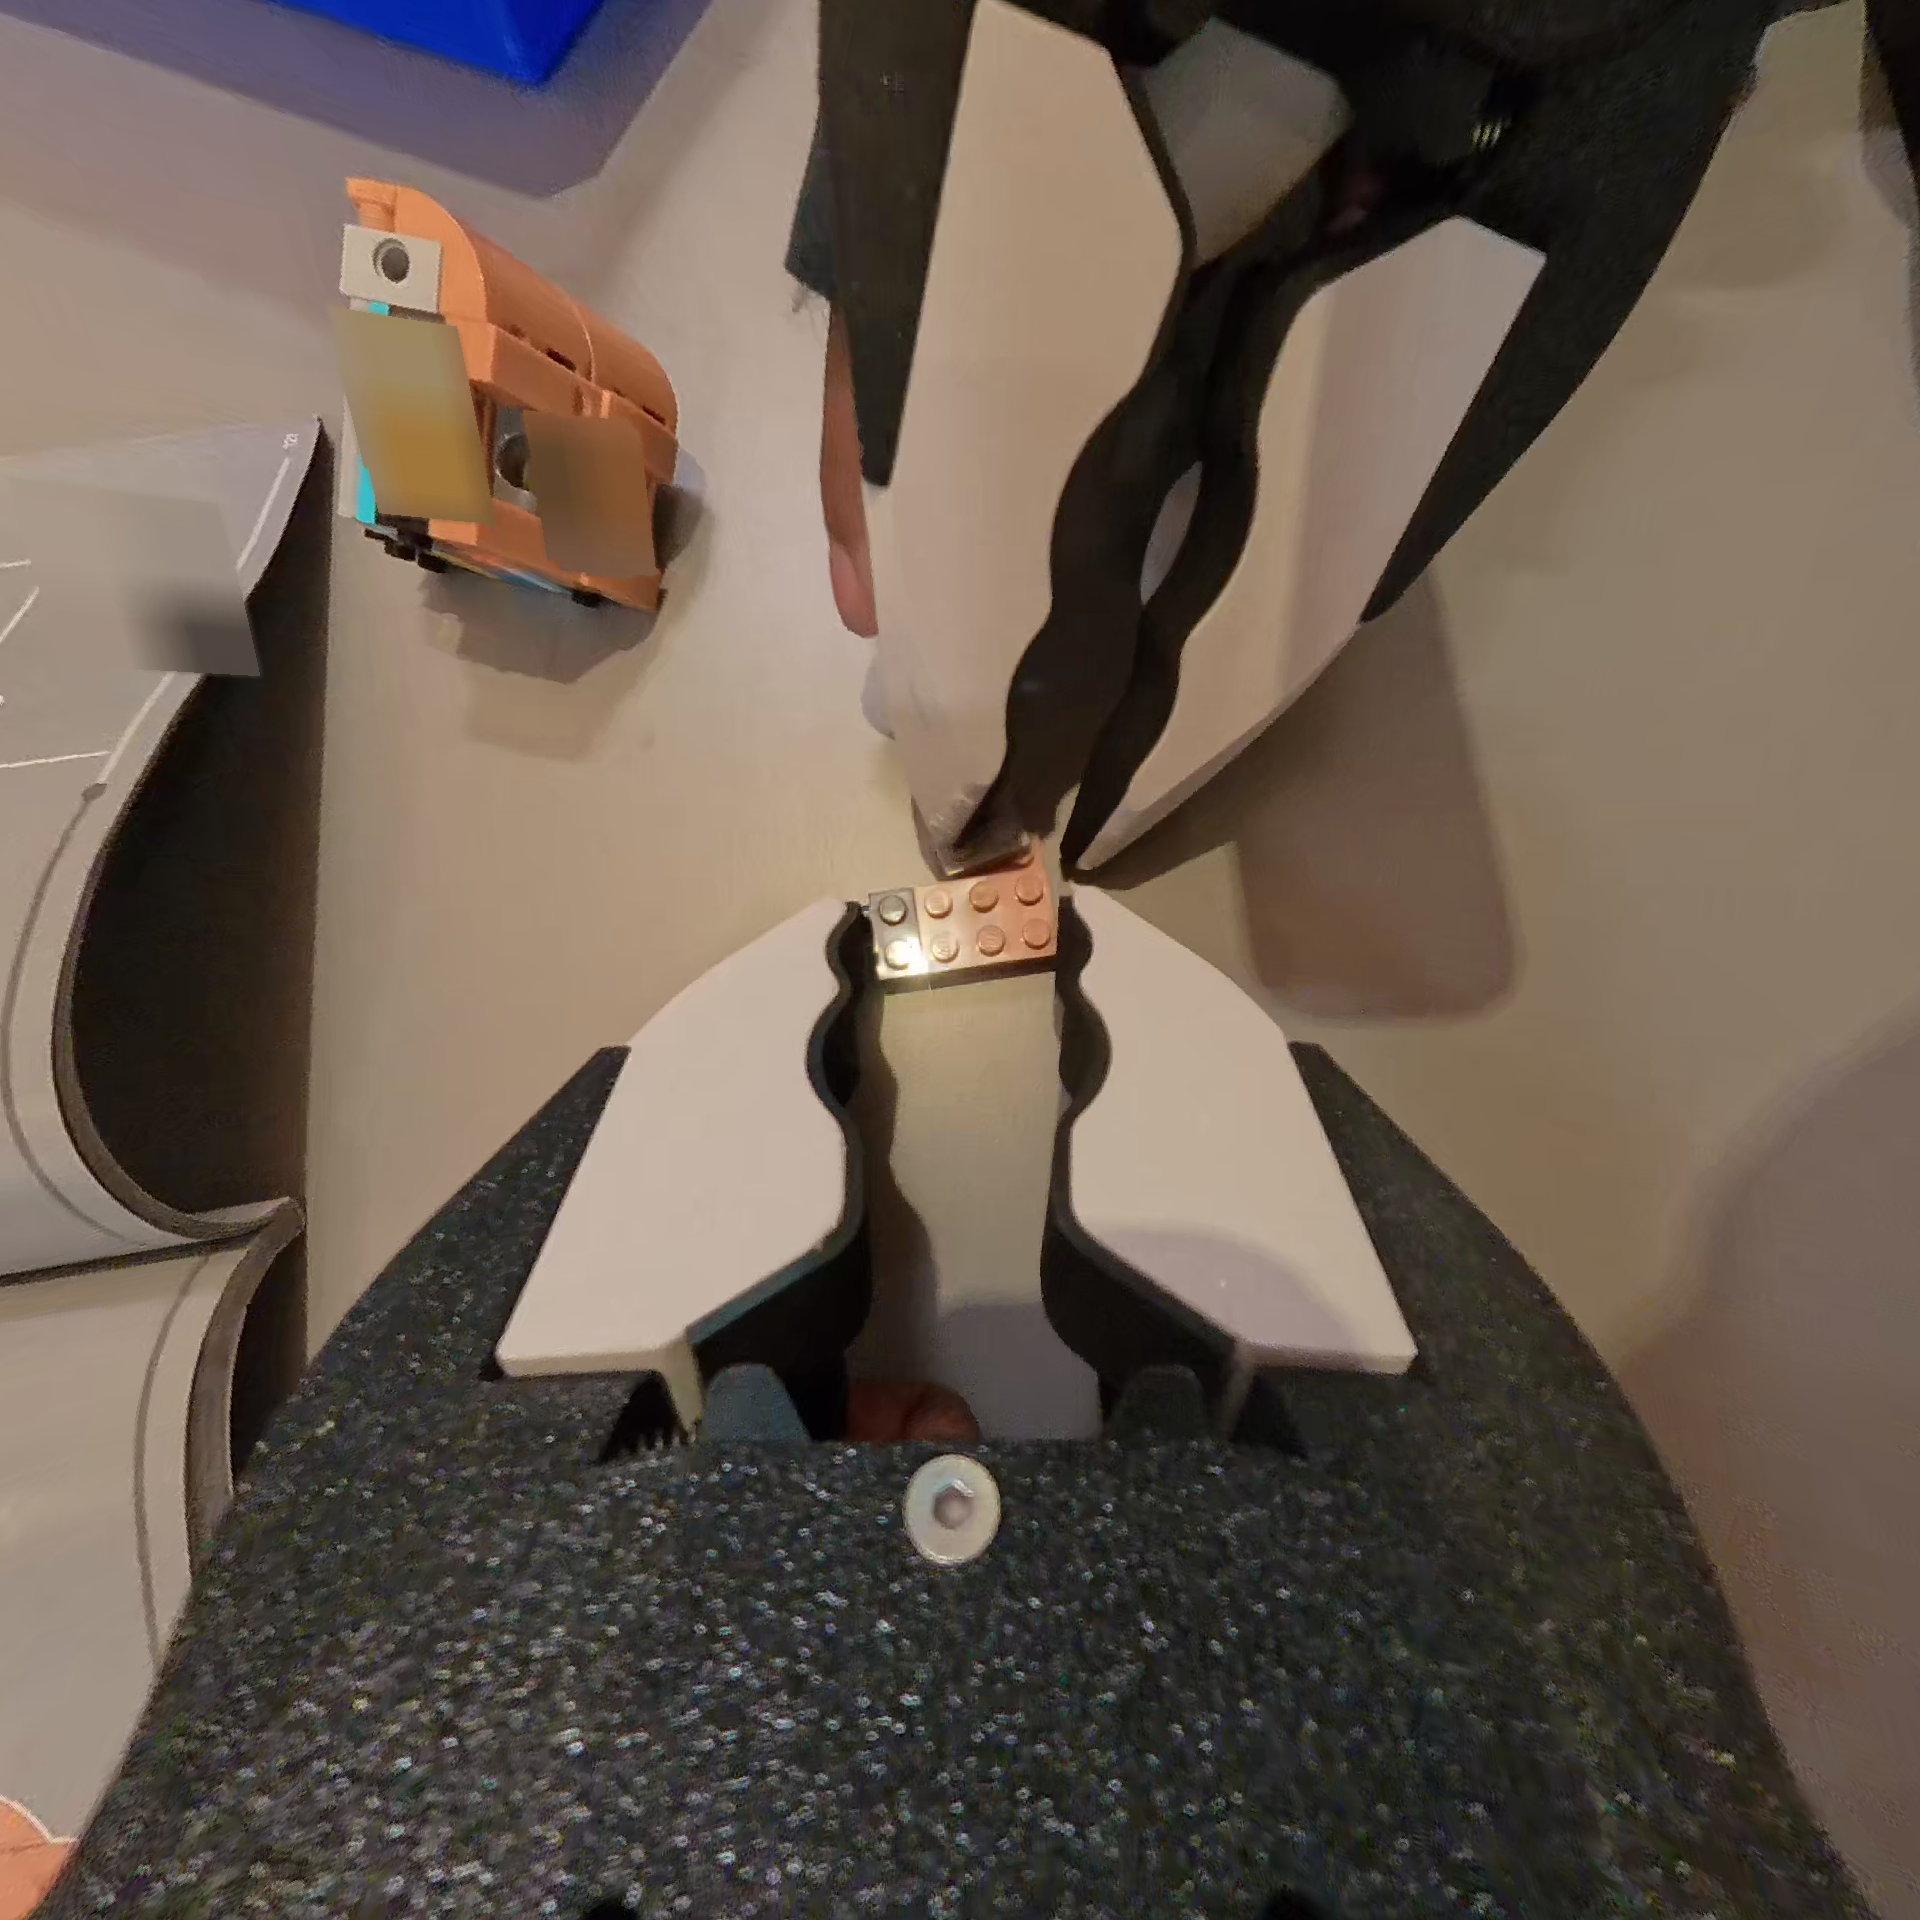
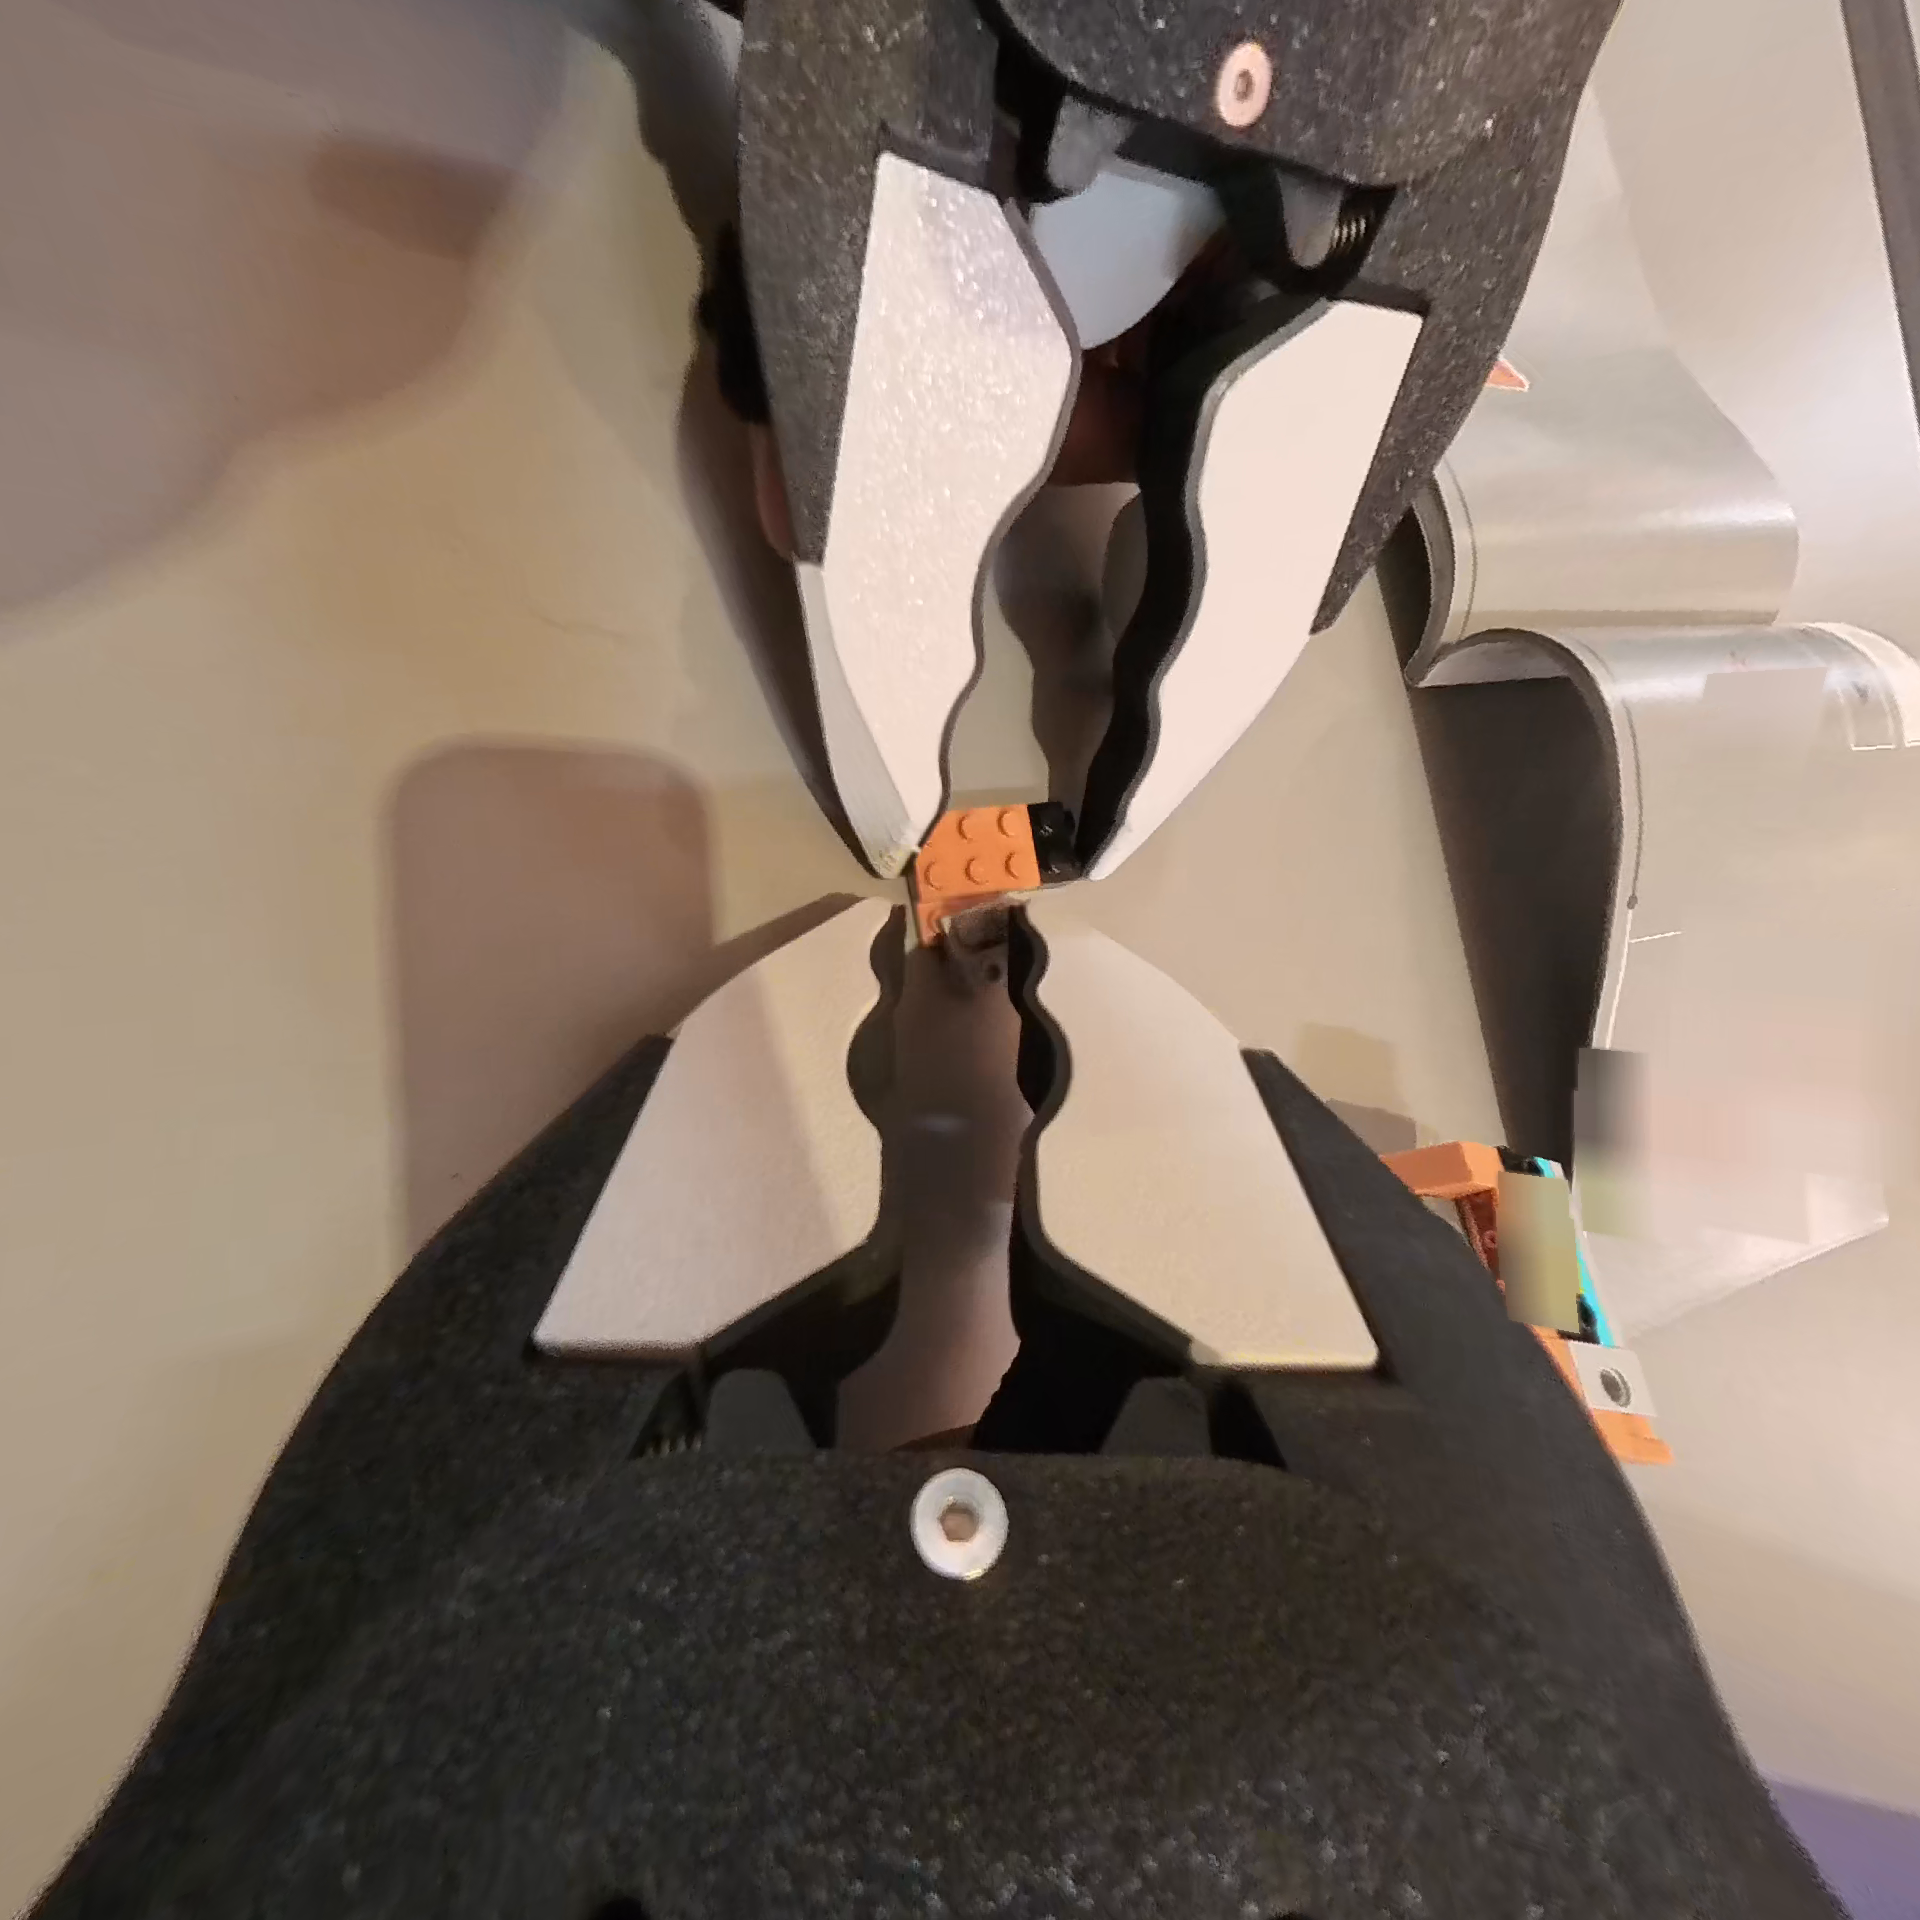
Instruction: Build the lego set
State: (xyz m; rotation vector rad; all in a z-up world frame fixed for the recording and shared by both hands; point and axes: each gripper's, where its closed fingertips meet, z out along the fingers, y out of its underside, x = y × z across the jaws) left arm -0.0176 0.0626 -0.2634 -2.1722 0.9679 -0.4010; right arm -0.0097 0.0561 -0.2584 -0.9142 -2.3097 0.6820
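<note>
Booklet [image 1: 135,831]: open, pages curled, left edge of the left wrist view; clear of the work.
Finished section [image 1: 499,416]: orange lego build lying on the surface [image 1: 623,1039], upper left, well apart from both grippers.
Small assembly [image 1: 971,930]: orange plate with a black piece at its left end, studs up, centre of frame, pinched at the tips of the left gripper [image 1: 961,951], which is closed to plate width.
Right gripper [image 2: 961,951]: closed narrowly on a small dark piece [image 2: 971,951], held just against the assembly's edge.
Risk, alignment: the piece looks tilted; pressing now could skew it off the studs.
Risk, grip: both holds are at the fingertips only; a push could pivot the plate or pop the piece loose.
</note>
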